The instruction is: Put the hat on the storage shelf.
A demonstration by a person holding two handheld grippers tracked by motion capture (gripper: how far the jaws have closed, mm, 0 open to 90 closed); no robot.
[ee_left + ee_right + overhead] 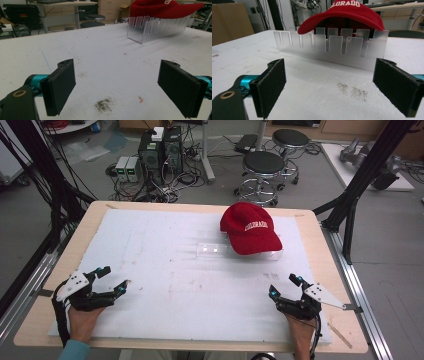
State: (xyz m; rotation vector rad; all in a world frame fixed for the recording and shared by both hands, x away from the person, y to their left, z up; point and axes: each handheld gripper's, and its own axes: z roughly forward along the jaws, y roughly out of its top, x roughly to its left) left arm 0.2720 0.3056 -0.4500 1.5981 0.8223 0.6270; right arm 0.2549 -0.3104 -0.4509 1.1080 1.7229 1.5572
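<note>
Open left hand-held gripper [116, 87] faces bare white mat [105, 62]; rack [155, 28] under cap [160, 8].

A wooden table [35, 320] carries a white foam sheet [165, 285]. On the sheet, well ahead of both grippers' fingers, stands a clear slotted rack [212, 249], with a red cap [250, 227] resting on its right end.

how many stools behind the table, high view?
2. One black round stool stands just beyond the table's far edge; a second stool stands farther back, to its right. Others may be out of frame.
</note>
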